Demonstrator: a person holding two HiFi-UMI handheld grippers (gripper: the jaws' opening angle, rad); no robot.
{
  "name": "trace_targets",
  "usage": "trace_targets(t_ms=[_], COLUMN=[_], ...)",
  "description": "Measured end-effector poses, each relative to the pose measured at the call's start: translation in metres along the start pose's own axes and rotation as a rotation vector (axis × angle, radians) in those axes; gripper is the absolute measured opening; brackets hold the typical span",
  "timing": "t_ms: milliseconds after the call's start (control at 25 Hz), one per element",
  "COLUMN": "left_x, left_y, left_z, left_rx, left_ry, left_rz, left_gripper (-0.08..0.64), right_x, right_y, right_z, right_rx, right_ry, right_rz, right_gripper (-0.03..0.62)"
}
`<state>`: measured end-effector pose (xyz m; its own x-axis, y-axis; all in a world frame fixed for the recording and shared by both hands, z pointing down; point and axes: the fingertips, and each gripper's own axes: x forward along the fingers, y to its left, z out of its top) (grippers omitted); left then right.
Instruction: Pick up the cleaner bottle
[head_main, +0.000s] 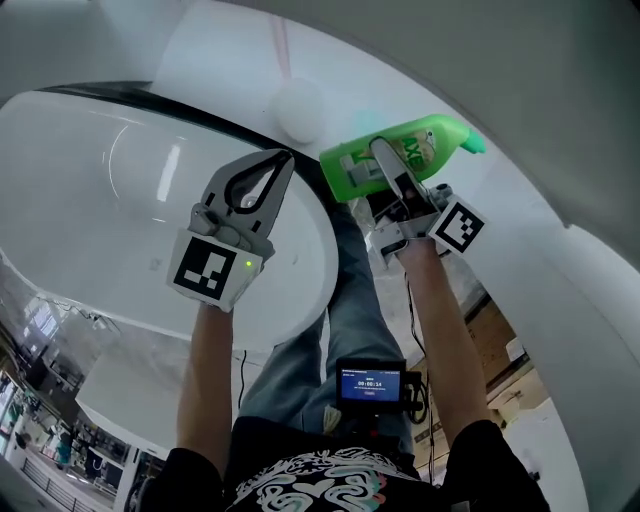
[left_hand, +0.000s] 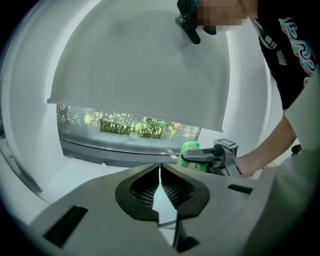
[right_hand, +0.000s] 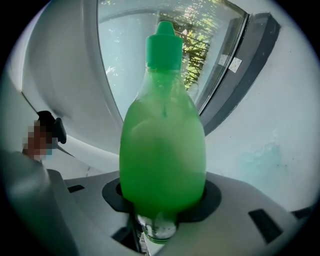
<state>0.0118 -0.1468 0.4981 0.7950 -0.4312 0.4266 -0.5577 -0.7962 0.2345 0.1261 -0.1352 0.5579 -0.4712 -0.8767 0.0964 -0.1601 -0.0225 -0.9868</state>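
The cleaner bottle (head_main: 400, 158) is bright green with a green pointed cap (head_main: 472, 143) and lies on its side in the air, cap to the right. My right gripper (head_main: 385, 160) is shut on its body. In the right gripper view the bottle (right_hand: 162, 145) fills the middle, seated between both jaws, cap (right_hand: 163, 46) pointing away. My left gripper (head_main: 282, 160) hovers to the left of the bottle, apart from it, jaws closed with nothing between them. From the left gripper view (left_hand: 160, 170) the bottle (left_hand: 190, 149) shows at the right, in the right gripper (left_hand: 202, 157).
A large white curved basin or tub rim (head_main: 120, 180) lies below the left gripper. A dark window frame (left_hand: 115, 150) with a white roller blind (left_hand: 140, 75) stands ahead. A white round knob (head_main: 297, 108) sits near the wall. The person's jeans-clad legs (head_main: 340, 330) are below.
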Motion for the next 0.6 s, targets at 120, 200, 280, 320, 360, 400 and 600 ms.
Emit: trace_targets(t_ms=[120, 200, 280, 320, 360, 400, 600], left_x=[0.003, 0.005, 0.007, 0.008, 0.009, 0.010, 0.031], left_y=[0.010, 0.016, 0.018, 0.019, 0.020, 0.022, 0.034], left_z=[-0.004, -0.010, -0.016, -0.018, -0.018, -0.019, -0.055], left_rx=[-0.011, -0.012, -0.010, -0.006, 0.000, 0.003, -0.026], left_ry=[-0.003, 0.010, 0.030, 0.033, 0.031, 0.027, 0.007], left_rz=[0.029, 0.044, 0.058, 0.066, 0.075, 0.085, 0.113], left_gripper=[0.021, 0.021, 0.021, 0.021, 0.021, 0.021, 0.021], right_x=[0.001, 0.001, 0.001, 0.001, 0.001, 0.001, -0.004], right_y=[-0.004, -0.006, -0.007, -0.007, -0.007, -0.009, -0.047], right_z=[-0.001, -0.001, -0.002, -0.002, -0.003, -0.004, -0.013], right_rx=[0.018, 0.031, 0.046, 0.052, 0.055, 0.056, 0.062], right_ry=[0.017, 0.029, 0.042, 0.049, 0.056, 0.063, 0.091], right_rz=[0.005, 0.008, 0.010, 0.014, 0.020, 0.026, 0.012], right_gripper=[0.210, 0.210, 0.210, 0.210, 0.210, 0.210, 0.210])
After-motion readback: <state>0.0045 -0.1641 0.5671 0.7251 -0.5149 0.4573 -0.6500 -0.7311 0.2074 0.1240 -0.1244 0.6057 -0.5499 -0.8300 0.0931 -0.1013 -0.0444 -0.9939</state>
